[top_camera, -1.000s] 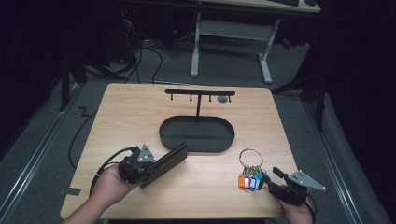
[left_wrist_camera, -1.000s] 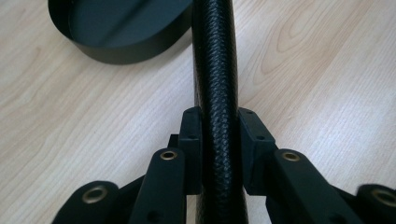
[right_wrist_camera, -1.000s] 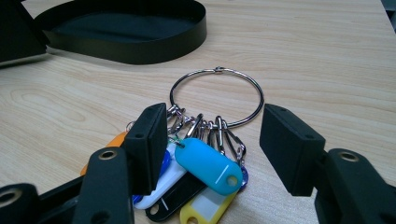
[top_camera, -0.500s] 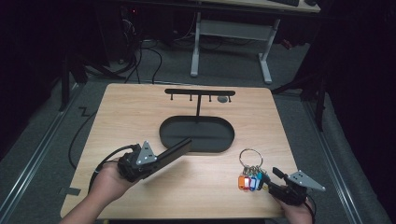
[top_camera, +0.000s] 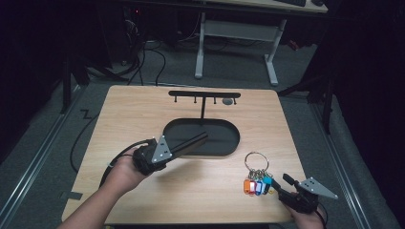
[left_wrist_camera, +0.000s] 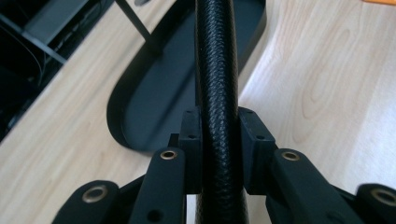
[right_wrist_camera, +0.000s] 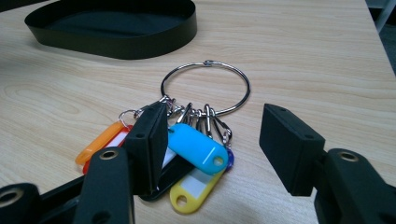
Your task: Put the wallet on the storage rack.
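Note:
My left gripper (top_camera: 174, 149) is shut on a long black item with a leather-like grain (top_camera: 193, 142). In the left gripper view the item (left_wrist_camera: 217, 60) runs straight out between the pads (left_wrist_camera: 191, 135), and its far end hangs over the black oval tray (left_wrist_camera: 154, 93). A metal key ring (top_camera: 255, 160) with several coloured tags (top_camera: 255, 185) lies on the table near the front right. My right gripper (top_camera: 281, 186) sits just in front of it, open. In the right gripper view its jaws stand on either side of the tags (right_wrist_camera: 196, 147), with the ring (right_wrist_camera: 205, 88) beyond.
The oval tray (top_camera: 229, 143) is the foot of a black stand with a crossbar of small hooks (top_camera: 204, 95) at the back. Bare wooden tabletop (top_camera: 129, 119) surrounds it. A cable trails from the left gripper off the table's left front.
The left gripper has risen and moved toward the tray with the black item, whose tip now reaches over the tray. The right gripper and keys have stayed put.

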### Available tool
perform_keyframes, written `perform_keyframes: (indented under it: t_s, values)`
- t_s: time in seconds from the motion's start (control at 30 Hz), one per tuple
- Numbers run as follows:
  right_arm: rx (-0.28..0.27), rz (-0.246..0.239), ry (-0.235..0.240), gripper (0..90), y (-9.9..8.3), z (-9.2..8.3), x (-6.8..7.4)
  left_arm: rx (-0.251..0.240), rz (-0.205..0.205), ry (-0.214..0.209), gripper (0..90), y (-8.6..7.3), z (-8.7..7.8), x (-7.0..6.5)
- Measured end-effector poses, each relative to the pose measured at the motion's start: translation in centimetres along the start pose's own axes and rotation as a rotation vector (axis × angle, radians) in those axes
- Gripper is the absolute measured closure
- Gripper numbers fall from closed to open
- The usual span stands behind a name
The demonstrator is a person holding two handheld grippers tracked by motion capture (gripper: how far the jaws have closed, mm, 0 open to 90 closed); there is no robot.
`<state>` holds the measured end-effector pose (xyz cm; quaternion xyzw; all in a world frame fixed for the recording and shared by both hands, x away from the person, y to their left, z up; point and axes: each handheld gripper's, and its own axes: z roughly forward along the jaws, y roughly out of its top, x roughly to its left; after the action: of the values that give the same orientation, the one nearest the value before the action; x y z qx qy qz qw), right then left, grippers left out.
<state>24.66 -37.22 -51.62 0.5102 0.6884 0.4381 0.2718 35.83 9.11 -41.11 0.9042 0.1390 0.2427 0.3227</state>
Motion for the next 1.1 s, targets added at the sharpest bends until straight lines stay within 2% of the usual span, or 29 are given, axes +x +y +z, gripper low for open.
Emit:
perform_keyframes:
  t_s: [0.17, 0.27, 0.47, 0.6, 0.67, 0.83, 0.97, 1.03, 1.1]
  values:
    - [-0.003, 0.01, -0.009, 42.5, -0.2, -0.5, -0.2, -0.001, 0.051, 0.022, 74.1, 1.1, 1.0, 0.4]
    - [-0.003, 0.012, -0.013, 42.5, -0.3, -0.7, -0.2, -0.002, 0.075, 0.021, 74.1, 1.6, 1.6, 0.6]
    - [-0.005, 0.014, -0.016, 42.6, -0.4, -0.9, -0.3, 0.005, 0.16, 0.039, 74.1, 2.8, 3.2, 1.1]
    - [-0.006, 0.016, -0.014, 42.6, -0.4, -0.9, -0.3, -0.002, 0.179, 0.049, 74.1, 3.4, 4.3, 1.5]
    - [-0.005, 0.016, -0.013, 42.6, -0.4, -0.9, -0.3, 0.001, 0.209, 0.059, 74.1, 3.7, 5.0, 1.7]
    - [-0.008, 0.018, -0.01, 42.5, -0.4, -0.9, -0.3, -0.008, 0.205, 0.081, 74.1, 4.0, 6.5, 2.7]
    - [-0.007, 0.019, -0.008, 42.5, -0.4, -0.9, -0.4, 0.022, 0.207, 0.067, 74.3, 4.3, 7.7, 3.4]
    - [-0.011, 0.02, -0.005, 42.6, -0.4, -1.0, -0.3, 0.021, 0.236, 0.065, 74.3, 4.3, 8.2, 3.5]
    - [-0.013, 0.018, -0.005, 42.5, -0.4, -1.0, -0.3, 0.019, 0.244, 0.059, 74.3, 4.4, 8.6, 3.6]
